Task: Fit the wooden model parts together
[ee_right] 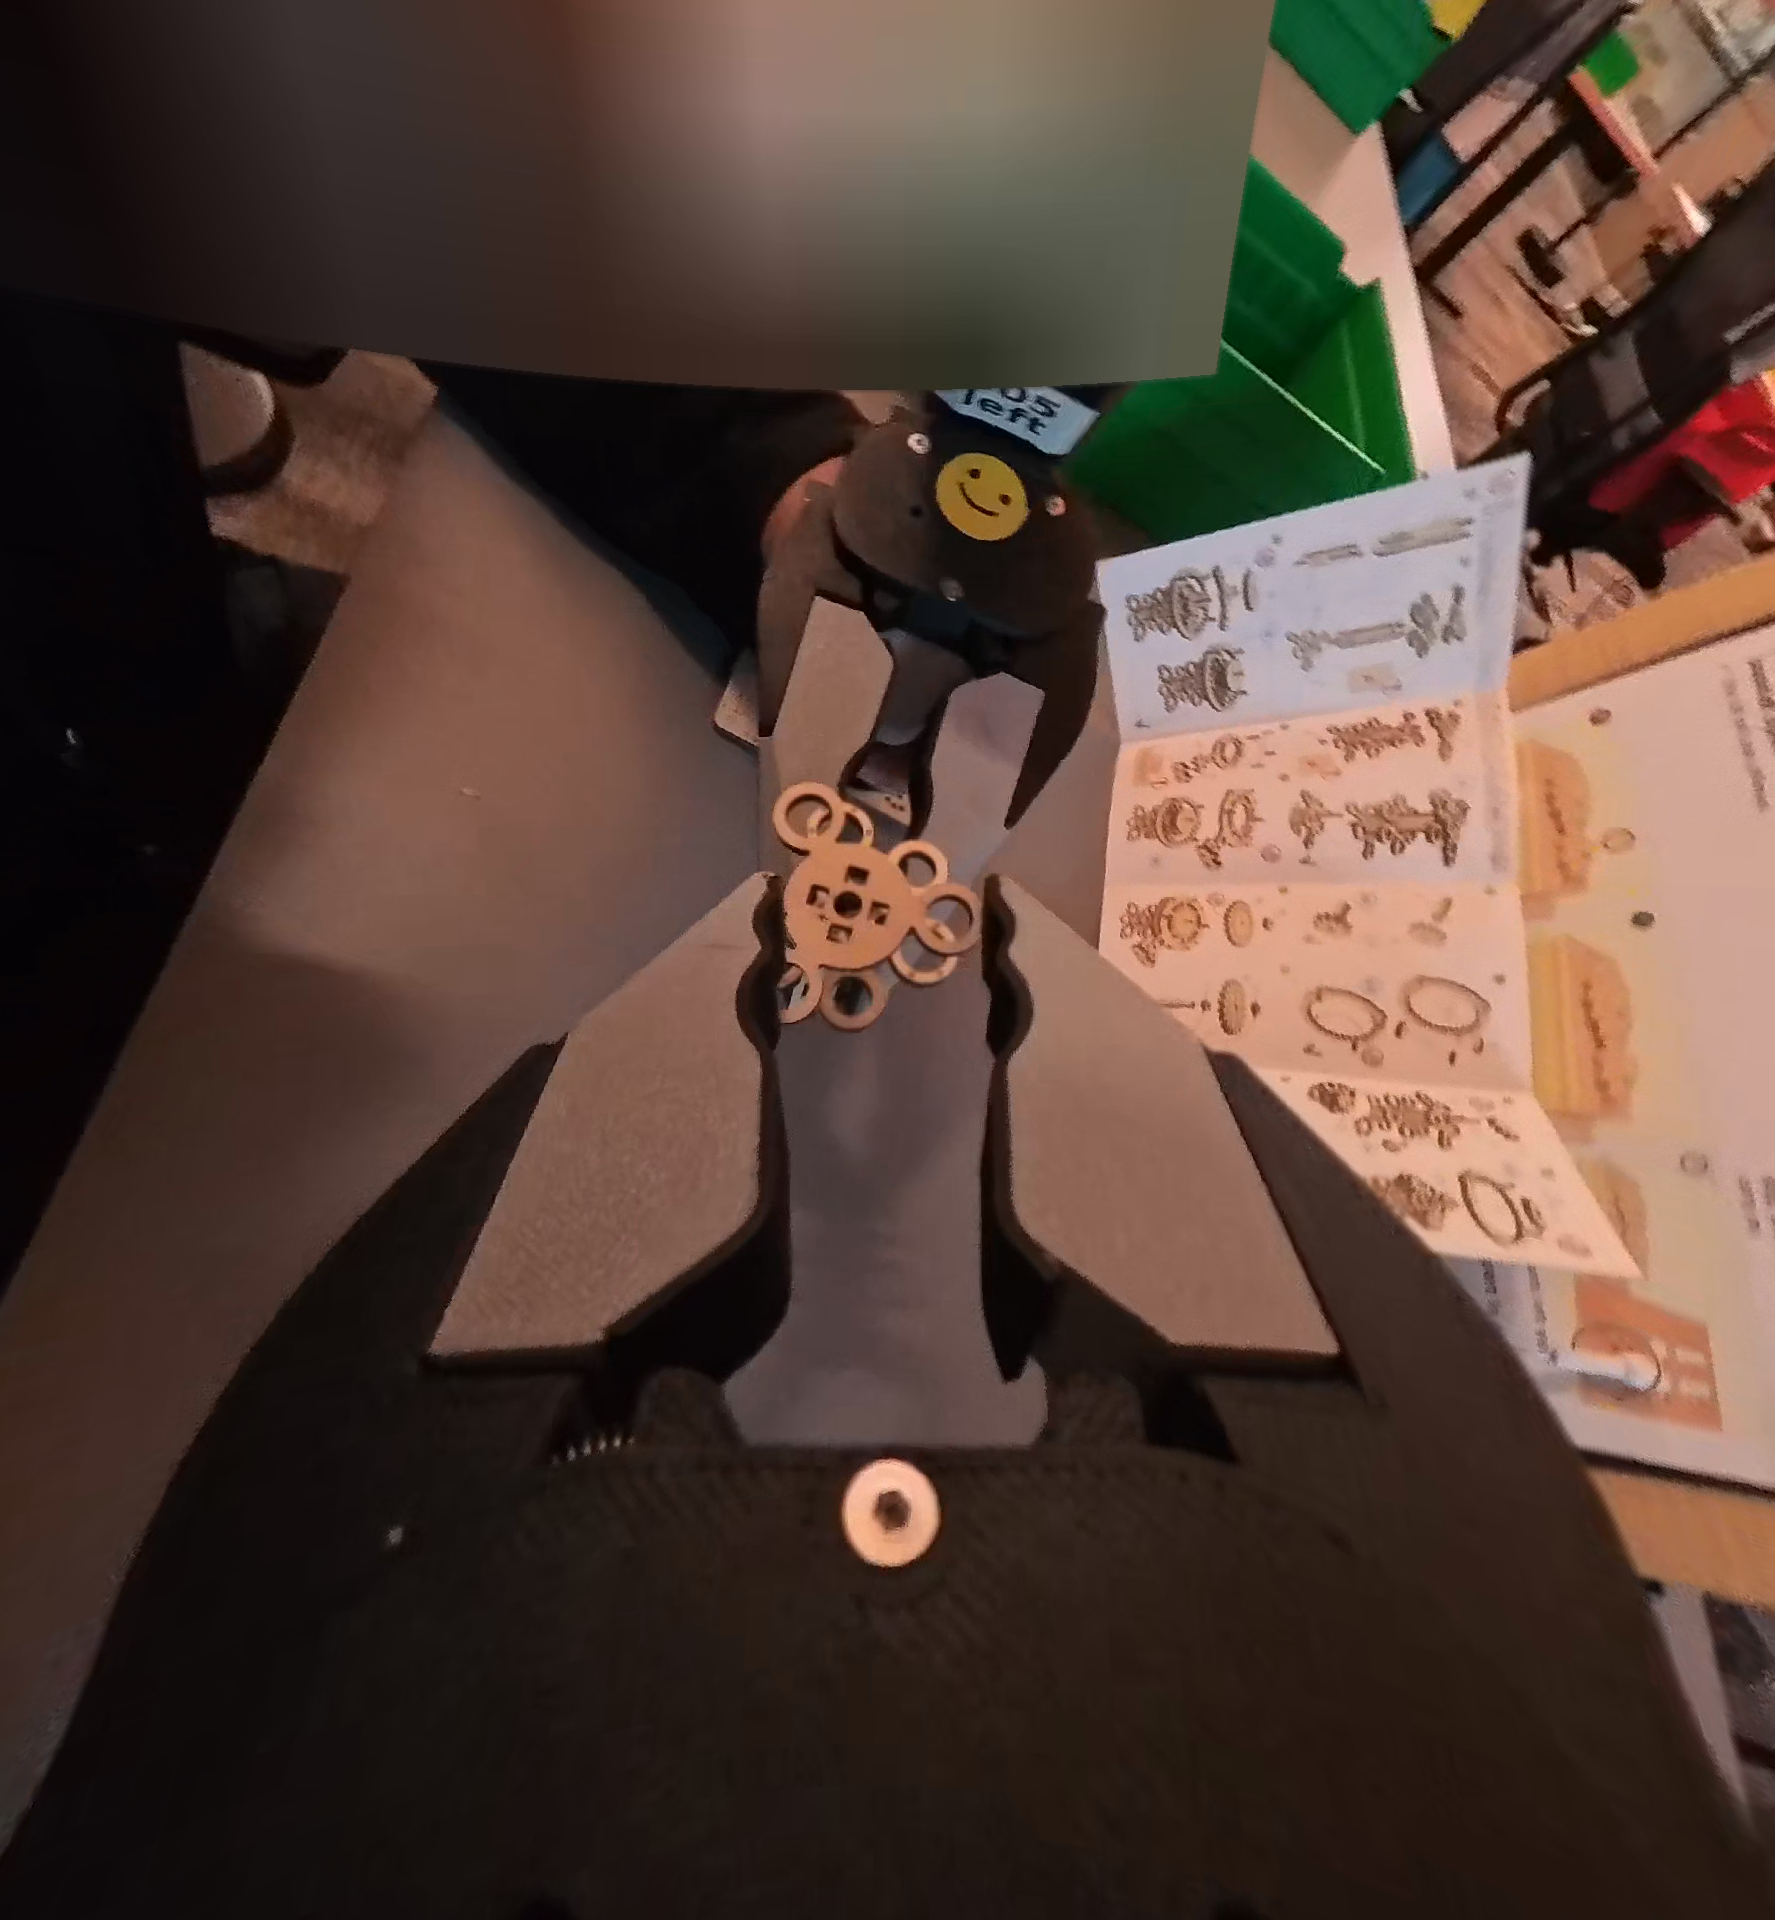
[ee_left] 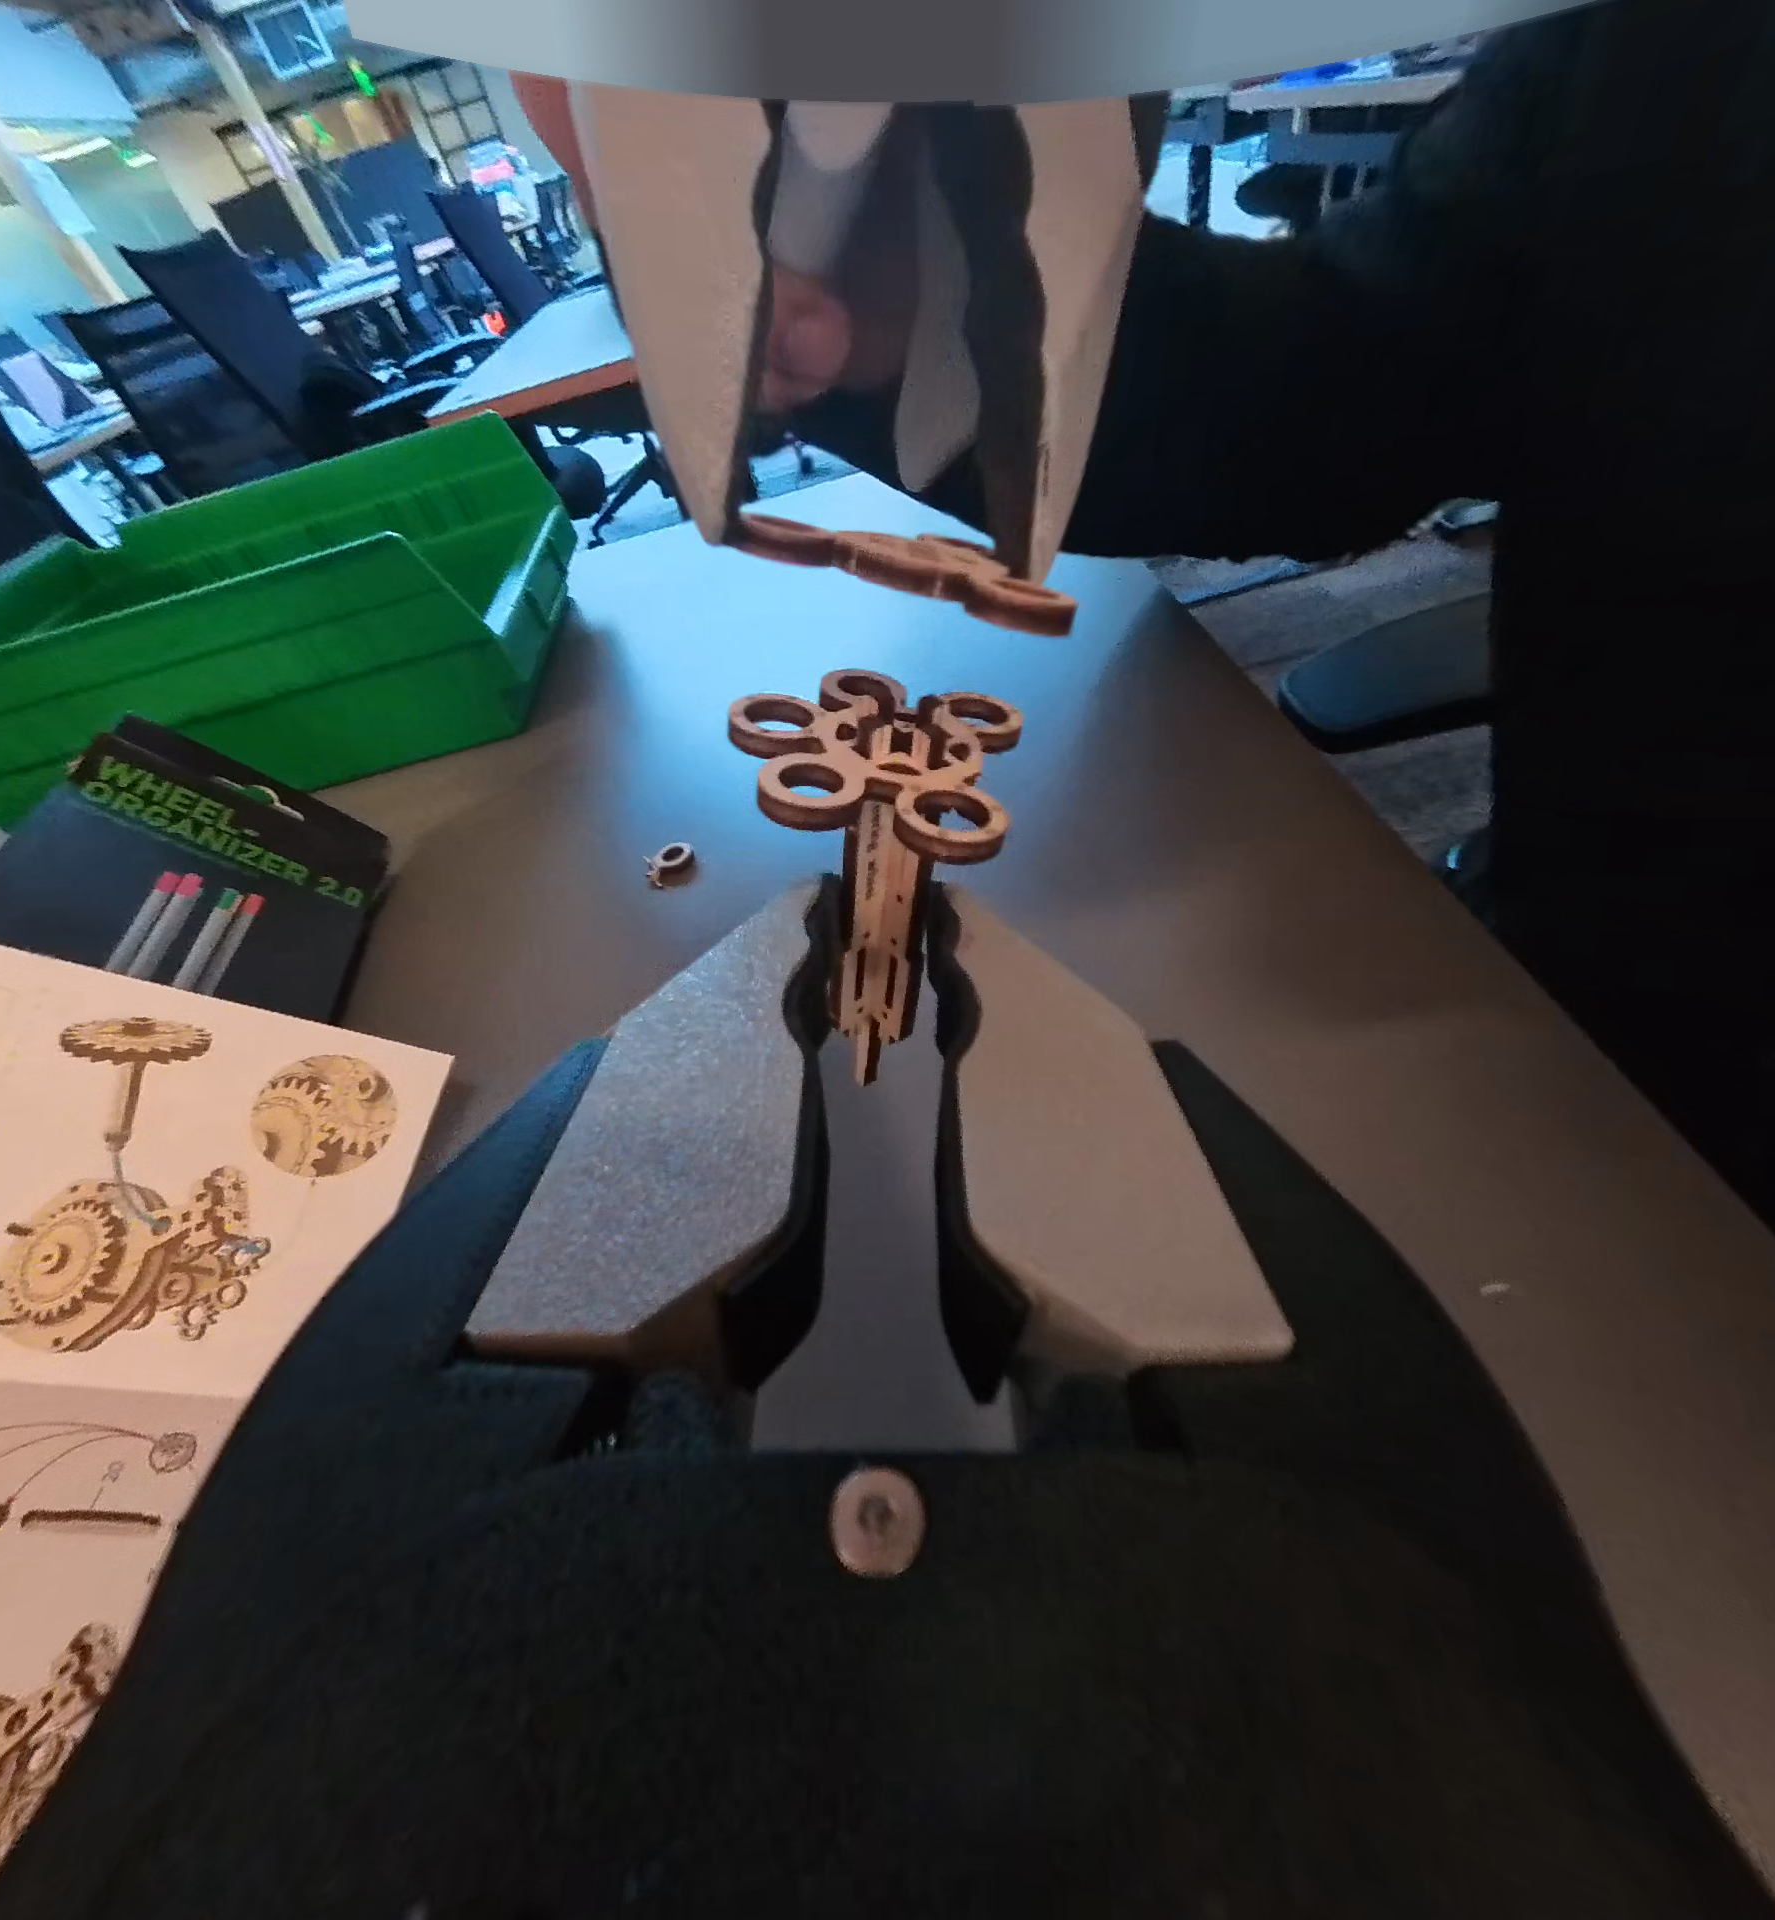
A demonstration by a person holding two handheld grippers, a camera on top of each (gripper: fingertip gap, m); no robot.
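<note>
Green bin (ee_left: 270, 623) at table's (ee_left: 1122, 935) rear-left; black box (ee_left: 187, 883) beside; instr. sheet (ee_left: 166, 1195) nearer.

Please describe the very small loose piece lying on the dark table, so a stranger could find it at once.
Start at the green bin on the dark table. Right of the black box lies a tiny wooden ring. Unlike the two flower-shaped parts, it is held by no tool.

Dark grey table (ee_left: 1122, 935) carries a green bin (ee_left: 239, 623) at its far left. Nearer than the bin: a black box (ee_left: 187, 883), then an instruction sheet (ee_left: 135, 1195). Small wooden ring (ee_left: 671, 858) lies right of the box.
</note>
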